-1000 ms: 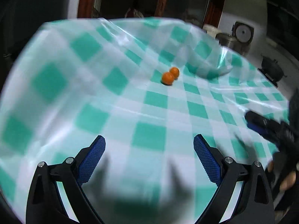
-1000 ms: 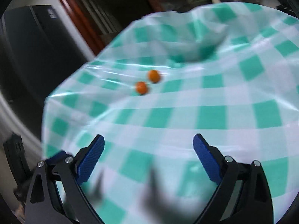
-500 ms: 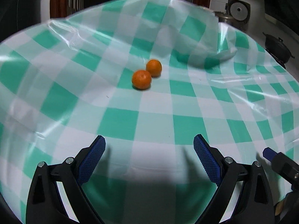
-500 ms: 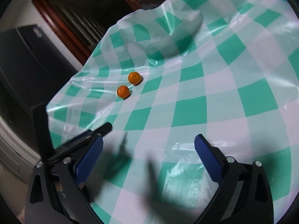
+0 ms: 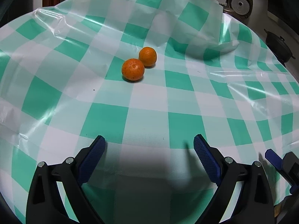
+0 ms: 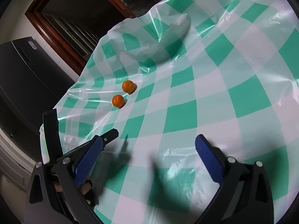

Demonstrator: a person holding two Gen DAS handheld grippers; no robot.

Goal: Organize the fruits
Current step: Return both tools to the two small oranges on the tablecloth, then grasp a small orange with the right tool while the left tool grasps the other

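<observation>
Your left gripper (image 5: 149, 149) is spread wide with nothing between its blue pads (image 5: 92, 157), hanging over the checked cloth (image 5: 186, 102). Straight ahead of it, well beyond the fingertips, sit two oranges: the near orange (image 5: 133, 69) a little left of your centre line, and the far orange (image 5: 147, 56) just behind it and slightly right; from this view they look to be touching, or very nearly so. Your right gripper (image 6: 148, 150) is also released and empty, and its jaws are widening a touch. From it, the oranges lie ahead and off to the left, well apart from the fingers, with a small gap showing between the near orange (image 6: 118, 101) and the far orange (image 6: 128, 86). The left gripper's black finger (image 6: 110, 134) pokes in just beside your right gripper's left pad. Beyond the fruit the cloth rises in a rumpled fold (image 6: 175, 37). In the left view, the right gripper's blue tip (image 5: 273, 157) shows at the lower right edge.
</observation>
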